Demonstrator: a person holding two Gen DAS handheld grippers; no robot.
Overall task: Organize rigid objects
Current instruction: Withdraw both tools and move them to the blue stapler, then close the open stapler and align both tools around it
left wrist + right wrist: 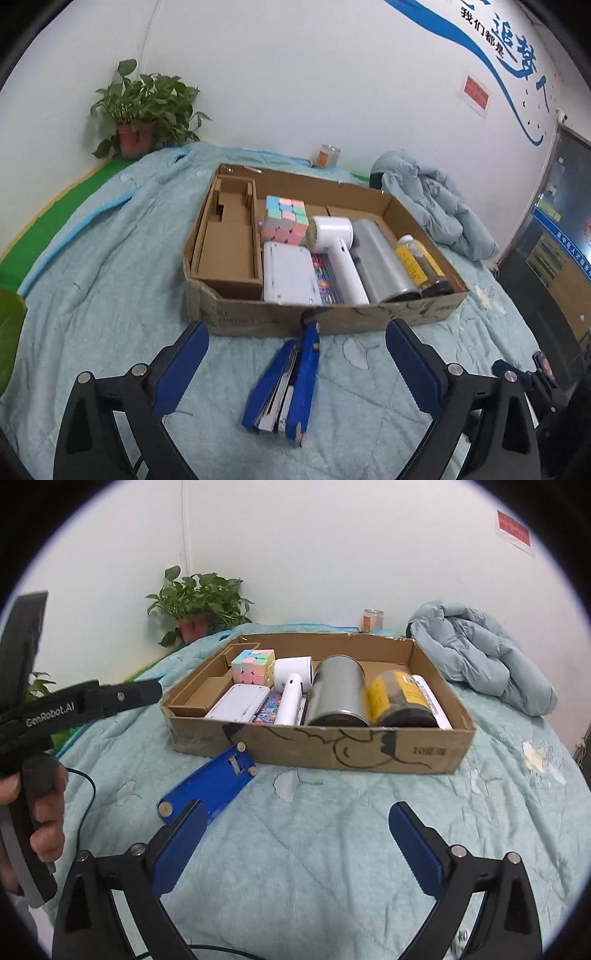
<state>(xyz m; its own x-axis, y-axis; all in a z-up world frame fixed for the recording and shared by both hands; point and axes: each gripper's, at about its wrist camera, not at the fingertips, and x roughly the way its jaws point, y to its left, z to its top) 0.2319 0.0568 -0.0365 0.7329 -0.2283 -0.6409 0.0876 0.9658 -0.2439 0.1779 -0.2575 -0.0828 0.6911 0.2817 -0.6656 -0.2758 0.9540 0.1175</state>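
Both tongs stood wide open and empty: the left tongs straddled the stapler without touching it, and the right tongs hung over bare quilt just beside it. That stapler lay on its side outside the box, just short of its near wall. A sound grip would likely close across the stapler's narrow body, then lift clear of the wall and into the box's empty left bay.

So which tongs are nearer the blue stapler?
Left. The left tongs straddle the blue stapler; the right tongs sit off to its right.
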